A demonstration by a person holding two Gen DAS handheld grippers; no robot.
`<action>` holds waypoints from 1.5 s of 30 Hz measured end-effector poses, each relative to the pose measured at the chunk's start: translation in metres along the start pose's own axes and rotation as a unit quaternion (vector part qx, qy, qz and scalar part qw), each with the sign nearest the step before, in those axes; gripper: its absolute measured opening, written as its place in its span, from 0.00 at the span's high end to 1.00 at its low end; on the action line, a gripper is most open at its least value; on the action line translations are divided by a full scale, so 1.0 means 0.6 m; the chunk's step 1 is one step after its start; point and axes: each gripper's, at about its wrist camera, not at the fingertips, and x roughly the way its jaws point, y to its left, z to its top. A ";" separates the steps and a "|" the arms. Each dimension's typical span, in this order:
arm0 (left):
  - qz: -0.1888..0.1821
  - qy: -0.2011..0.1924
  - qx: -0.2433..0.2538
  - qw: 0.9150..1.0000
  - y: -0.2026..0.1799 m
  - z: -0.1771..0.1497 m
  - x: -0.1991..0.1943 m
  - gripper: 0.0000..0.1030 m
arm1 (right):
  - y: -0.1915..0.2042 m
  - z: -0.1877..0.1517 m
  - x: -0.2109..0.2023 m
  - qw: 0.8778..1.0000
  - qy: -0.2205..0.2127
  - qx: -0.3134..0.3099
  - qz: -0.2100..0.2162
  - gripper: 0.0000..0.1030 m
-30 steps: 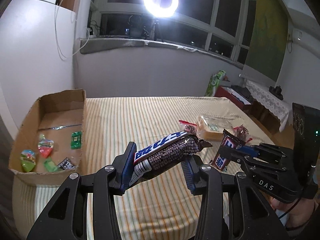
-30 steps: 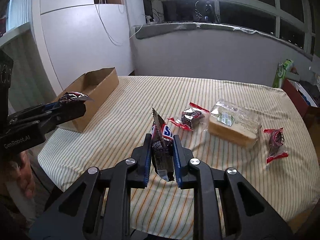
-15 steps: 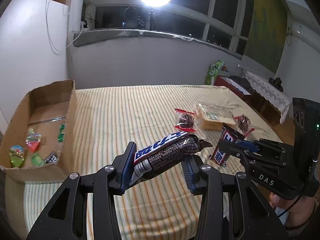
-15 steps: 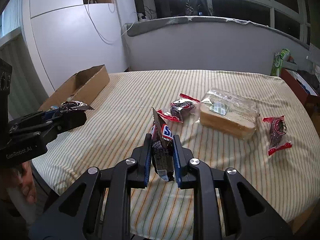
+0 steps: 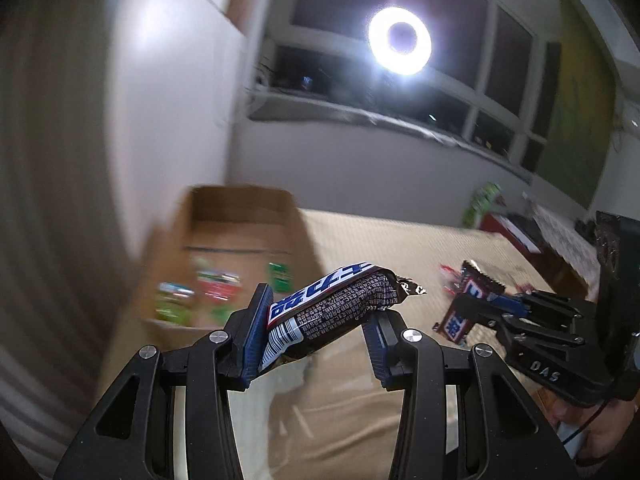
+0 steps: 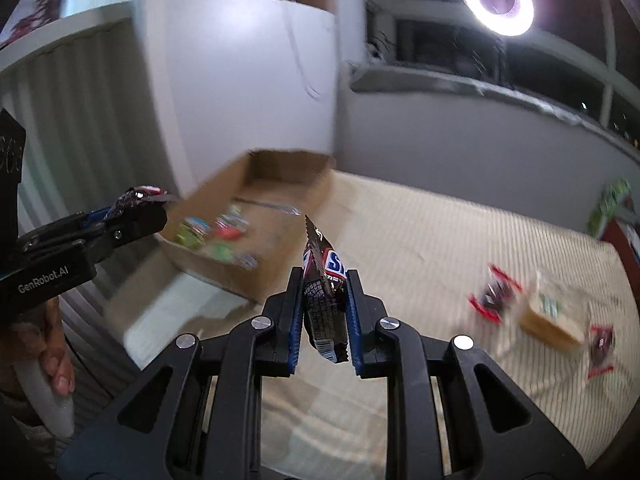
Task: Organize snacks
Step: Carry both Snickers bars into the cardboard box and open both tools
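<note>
Our left gripper [image 5: 316,328] clamps a chocolate bar [image 5: 332,308], our right gripper [image 6: 323,316] another bar [image 6: 325,300]; the cardboard box [image 6: 260,200] lies ahead, blurred.

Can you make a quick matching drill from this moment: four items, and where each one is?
Items:
1. long chocolate bar
2. second chocolate bar
3. bread pack
4. small colourful candies

Places:
A. inside the cardboard box
B. lying on the striped tablecloth
C. clamped crosswise in the left tongs
D. held upright in the right tongs

Pairs: 1-C, 2-D, 3-B, 4-A
</note>
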 end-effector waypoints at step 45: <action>0.058 0.016 -0.021 0.998 0.127 0.025 0.151 0.59 | 0.069 0.089 0.248 0.997 0.029 -0.050 0.056 0.81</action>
